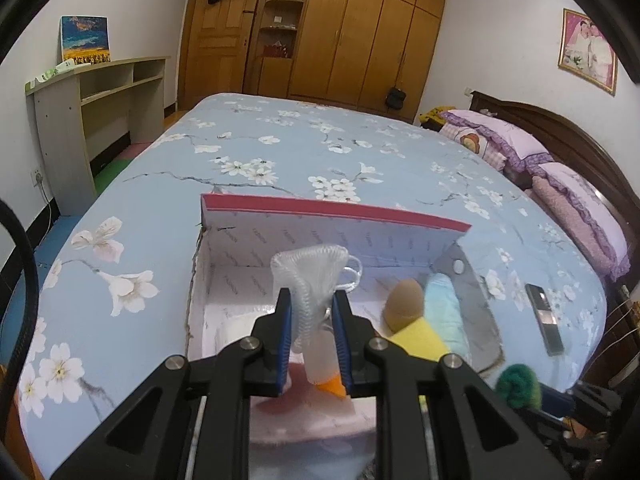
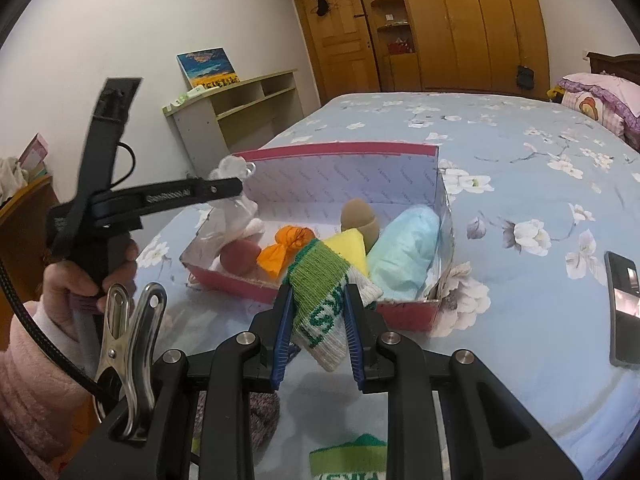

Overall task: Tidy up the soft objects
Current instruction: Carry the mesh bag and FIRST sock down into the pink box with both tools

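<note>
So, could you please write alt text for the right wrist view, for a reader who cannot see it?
The right gripper is shut on a green and white sock just before an open pink box of soft items on a floral bed. At left, a hand holds the left gripper, shut on a white mesh item over the box.

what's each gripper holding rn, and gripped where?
Left gripper: white mesh pouch, pinched at its narrow lower part. Right gripper: green-and-white sock, jaws across its middle.
</note>
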Demonstrator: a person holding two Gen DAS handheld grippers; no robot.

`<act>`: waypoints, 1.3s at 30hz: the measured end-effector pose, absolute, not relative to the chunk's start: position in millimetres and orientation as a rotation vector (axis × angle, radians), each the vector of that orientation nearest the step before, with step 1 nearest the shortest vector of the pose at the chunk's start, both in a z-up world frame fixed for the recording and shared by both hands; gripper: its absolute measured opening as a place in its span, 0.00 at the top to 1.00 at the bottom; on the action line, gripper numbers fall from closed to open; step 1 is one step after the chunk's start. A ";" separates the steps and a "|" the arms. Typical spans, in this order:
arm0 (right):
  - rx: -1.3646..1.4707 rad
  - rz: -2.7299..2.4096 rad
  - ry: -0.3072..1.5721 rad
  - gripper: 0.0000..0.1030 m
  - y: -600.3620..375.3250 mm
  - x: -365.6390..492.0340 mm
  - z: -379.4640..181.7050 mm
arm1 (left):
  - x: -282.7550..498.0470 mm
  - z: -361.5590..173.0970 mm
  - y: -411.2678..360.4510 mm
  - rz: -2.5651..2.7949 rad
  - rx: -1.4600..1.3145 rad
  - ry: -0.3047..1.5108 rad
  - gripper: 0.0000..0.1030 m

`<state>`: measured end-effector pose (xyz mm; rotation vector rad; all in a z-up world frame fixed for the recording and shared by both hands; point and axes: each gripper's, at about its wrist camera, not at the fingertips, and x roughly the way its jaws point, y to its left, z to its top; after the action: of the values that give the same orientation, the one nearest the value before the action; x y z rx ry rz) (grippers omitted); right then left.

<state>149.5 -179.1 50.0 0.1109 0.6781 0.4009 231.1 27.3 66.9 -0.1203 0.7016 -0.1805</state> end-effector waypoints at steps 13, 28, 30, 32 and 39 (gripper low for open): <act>0.104 0.381 0.673 0.75 -184.1 166.2 46.9 | 271.1 26.1 22.5 -0.110 -0.092 0.776 0.78; 0.106 0.374 0.685 0.75 -184.6 178.7 36.7 | 272.4 1.8 13.1 -0.095 -0.029 0.812 0.56; 0.104 0.371 0.682 0.75 -184.9 179.6 36.5 | 272.1 1.3 11.8 -0.093 -0.025 0.816 0.55; 0.102 0.365 0.670 0.75 -185.3 181.1 38.4 | 272.0 0.5 11.2 -0.090 -0.030 0.818 0.54; 0.087 0.340 0.647 0.75 -185.6 195.0 45.8 | 273.3 -2.5 7.6 -0.091 -0.033 0.824 0.53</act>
<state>195.0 -185.6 45.8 0.0874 0.6468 0.3398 273.3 7.6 -2.5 -0.0326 0.8238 -0.0911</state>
